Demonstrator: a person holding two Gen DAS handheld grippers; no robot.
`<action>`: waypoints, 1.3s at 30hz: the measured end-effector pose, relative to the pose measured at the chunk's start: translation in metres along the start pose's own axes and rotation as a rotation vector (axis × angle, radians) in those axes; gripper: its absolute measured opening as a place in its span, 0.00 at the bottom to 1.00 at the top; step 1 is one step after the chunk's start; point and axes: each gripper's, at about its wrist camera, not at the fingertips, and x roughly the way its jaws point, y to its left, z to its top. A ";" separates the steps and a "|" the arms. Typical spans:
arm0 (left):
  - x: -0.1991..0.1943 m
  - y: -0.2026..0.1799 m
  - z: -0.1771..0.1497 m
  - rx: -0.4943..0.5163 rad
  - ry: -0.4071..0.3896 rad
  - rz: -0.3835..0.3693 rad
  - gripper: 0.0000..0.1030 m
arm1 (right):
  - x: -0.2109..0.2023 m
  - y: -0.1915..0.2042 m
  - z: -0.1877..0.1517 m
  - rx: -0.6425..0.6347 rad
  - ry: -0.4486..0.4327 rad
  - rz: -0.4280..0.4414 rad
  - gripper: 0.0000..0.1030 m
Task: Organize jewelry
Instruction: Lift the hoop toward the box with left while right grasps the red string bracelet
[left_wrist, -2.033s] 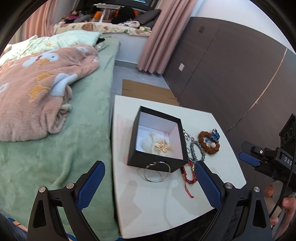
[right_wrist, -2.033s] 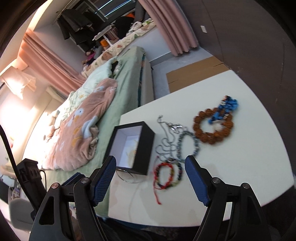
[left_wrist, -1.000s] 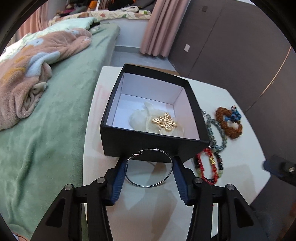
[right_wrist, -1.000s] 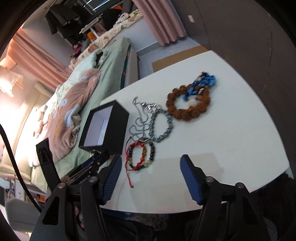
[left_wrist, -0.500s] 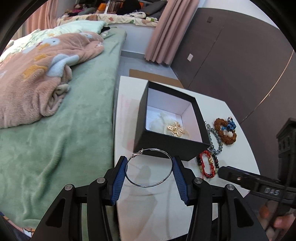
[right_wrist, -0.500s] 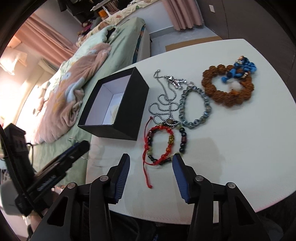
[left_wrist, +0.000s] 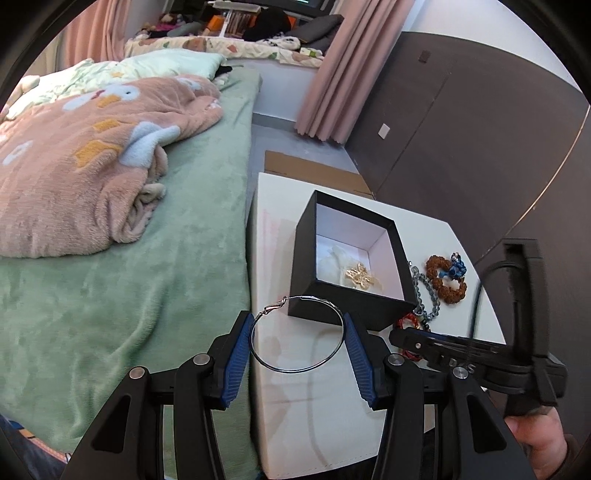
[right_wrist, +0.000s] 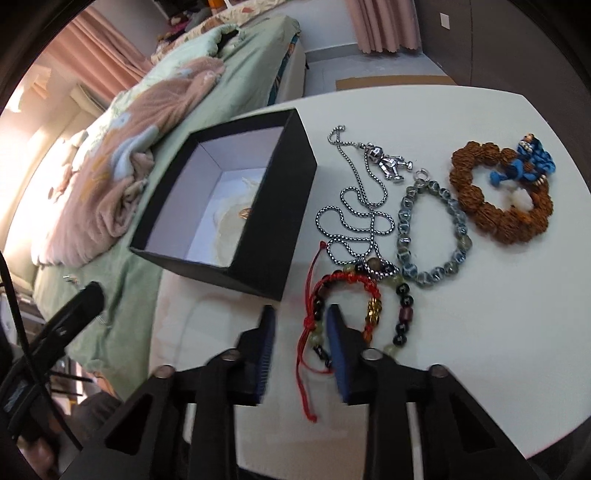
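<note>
My left gripper (left_wrist: 297, 341) is shut on a thin silver hoop (left_wrist: 291, 365) and holds it above the table's near left part, short of the open black box (left_wrist: 351, 254). The box (right_wrist: 229, 206) holds a pale pouch and a gold piece (left_wrist: 360, 277). My right gripper (right_wrist: 301, 334) is over the red cord bracelet (right_wrist: 340, 280); its jaws stand narrow with a small gap around the bracelet's left edge. A silver chain necklace (right_wrist: 354, 218), a grey bead bracelet (right_wrist: 432, 236) and a brown bead bracelet (right_wrist: 495, 195) lie to the right of the box.
The white table (right_wrist: 480, 332) stands beside a bed with a green blanket (left_wrist: 129, 295) and a pink blanket (left_wrist: 74, 173). A dark wall panel (left_wrist: 461, 129) runs behind the table. The right gripper's body (left_wrist: 480, 354) shows at the right of the left wrist view.
My left gripper has closed on the hoop and lifted it back from the box. My right gripper has come down over the red bracelet and its jaws have narrowed.
</note>
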 end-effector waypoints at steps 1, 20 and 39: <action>-0.001 0.001 0.000 -0.002 -0.002 0.002 0.50 | 0.003 0.000 0.001 0.000 0.007 -0.007 0.17; -0.004 -0.015 0.002 0.029 -0.003 -0.010 0.50 | -0.011 -0.046 -0.002 0.161 0.015 0.131 0.09; -0.003 -0.036 0.041 0.063 -0.045 -0.042 0.50 | -0.073 -0.033 0.017 0.125 -0.126 0.235 0.07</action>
